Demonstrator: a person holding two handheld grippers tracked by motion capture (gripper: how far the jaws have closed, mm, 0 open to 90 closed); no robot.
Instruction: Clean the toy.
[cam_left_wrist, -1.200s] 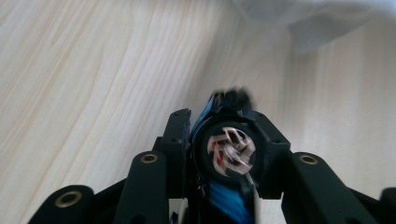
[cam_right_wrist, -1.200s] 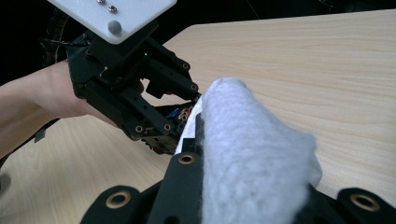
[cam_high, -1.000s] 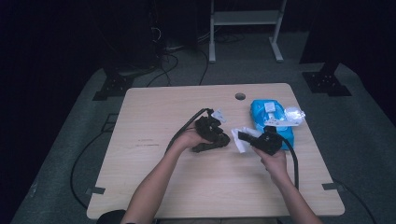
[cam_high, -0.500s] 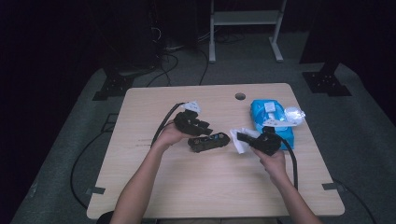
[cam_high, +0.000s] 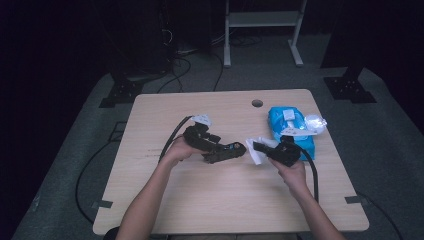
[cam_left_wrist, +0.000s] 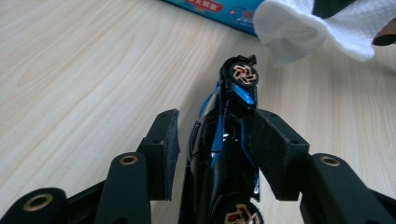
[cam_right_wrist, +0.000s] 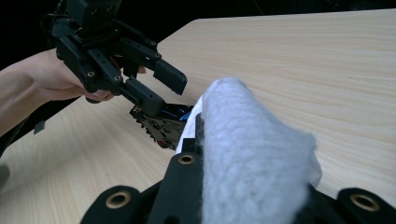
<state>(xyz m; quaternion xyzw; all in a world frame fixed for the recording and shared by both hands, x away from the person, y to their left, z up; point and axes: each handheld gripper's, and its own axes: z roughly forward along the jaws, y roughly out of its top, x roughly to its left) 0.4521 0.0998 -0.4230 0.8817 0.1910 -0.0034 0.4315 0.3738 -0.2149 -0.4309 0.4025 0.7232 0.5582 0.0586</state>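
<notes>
- From above, we see the left gripper (cam_high: 227, 149) with the black toy car (cam_high: 223, 151) on the table (cam_high: 200, 200) at its tips; just beyond them, the right gripper (cam_high: 260, 146) clamps a white wipe (cam_high: 255, 152).
- Between the left gripper's (cam_left_wrist: 212, 154) jaws, which have just been opening, the toy car (cam_left_wrist: 224, 154) lies lengthwise; the left pad stands clear of it, so the jaws are open.
- Ahead of our right gripper (cam_right_wrist: 247, 186), closed on the wipe (cam_right_wrist: 252, 158), lies the toy car (cam_right_wrist: 163, 123) beneath the left gripper (cam_right_wrist: 156, 88).

White Chinese characters on blue wipes pack (cam_left_wrist: 224, 8), cropped, not clearly readable
</notes>
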